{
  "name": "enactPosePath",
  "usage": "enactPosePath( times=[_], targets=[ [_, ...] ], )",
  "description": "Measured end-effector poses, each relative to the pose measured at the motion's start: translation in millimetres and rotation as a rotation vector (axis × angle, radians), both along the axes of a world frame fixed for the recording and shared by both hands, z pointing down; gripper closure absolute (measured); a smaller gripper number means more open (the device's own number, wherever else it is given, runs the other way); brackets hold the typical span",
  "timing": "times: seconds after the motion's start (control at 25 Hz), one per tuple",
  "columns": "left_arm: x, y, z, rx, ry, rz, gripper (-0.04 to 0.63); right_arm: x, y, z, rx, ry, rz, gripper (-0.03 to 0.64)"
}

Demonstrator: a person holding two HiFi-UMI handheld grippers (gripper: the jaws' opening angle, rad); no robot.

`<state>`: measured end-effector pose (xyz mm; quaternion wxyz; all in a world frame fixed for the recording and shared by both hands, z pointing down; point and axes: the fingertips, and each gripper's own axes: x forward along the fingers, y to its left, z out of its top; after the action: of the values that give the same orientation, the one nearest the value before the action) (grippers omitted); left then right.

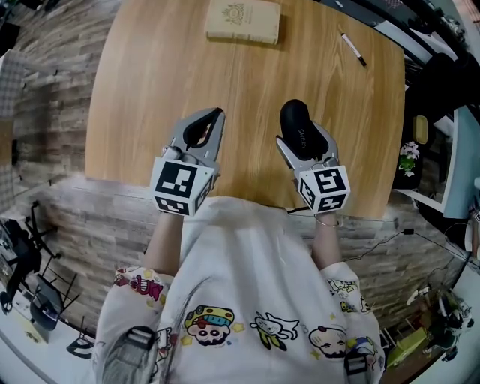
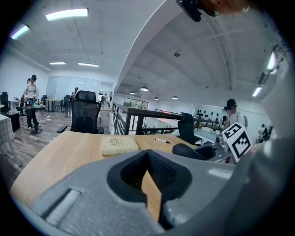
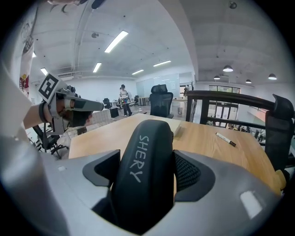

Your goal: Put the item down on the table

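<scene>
A black oblong case (image 1: 294,118) with "SHERY" printed on it sits between the jaws of my right gripper (image 1: 300,133), which is shut on it. In the right gripper view the case (image 3: 147,147) fills the gap between both pads and sticks out forward over the wooden table (image 1: 150,90). Whether it touches the tabletop I cannot tell. My left gripper (image 1: 212,120) is to its left over the table's near edge, jaws together and holding nothing. The left gripper view also shows the case (image 2: 189,150) off to the right.
A tan book (image 1: 244,21) lies at the table's far edge. A black-and-white pen (image 1: 352,49) lies at the far right. Office chairs, a railing and people stand beyond the table. The person's torso is right behind the near edge.
</scene>
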<state>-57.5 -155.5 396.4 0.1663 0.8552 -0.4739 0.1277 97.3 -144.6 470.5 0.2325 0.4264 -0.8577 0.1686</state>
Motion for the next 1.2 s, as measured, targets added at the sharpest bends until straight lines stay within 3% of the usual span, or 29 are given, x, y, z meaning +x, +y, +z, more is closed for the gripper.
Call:
enactPosePath(
  times=[1.2],
  targets=[
    [18.6, 14.8, 47.2, -0.091, -0.007, 0.055, 0.594, -33.6, 10.9, 115.4, -0.159, 0.165, -0.219, 0.252]
  ],
)
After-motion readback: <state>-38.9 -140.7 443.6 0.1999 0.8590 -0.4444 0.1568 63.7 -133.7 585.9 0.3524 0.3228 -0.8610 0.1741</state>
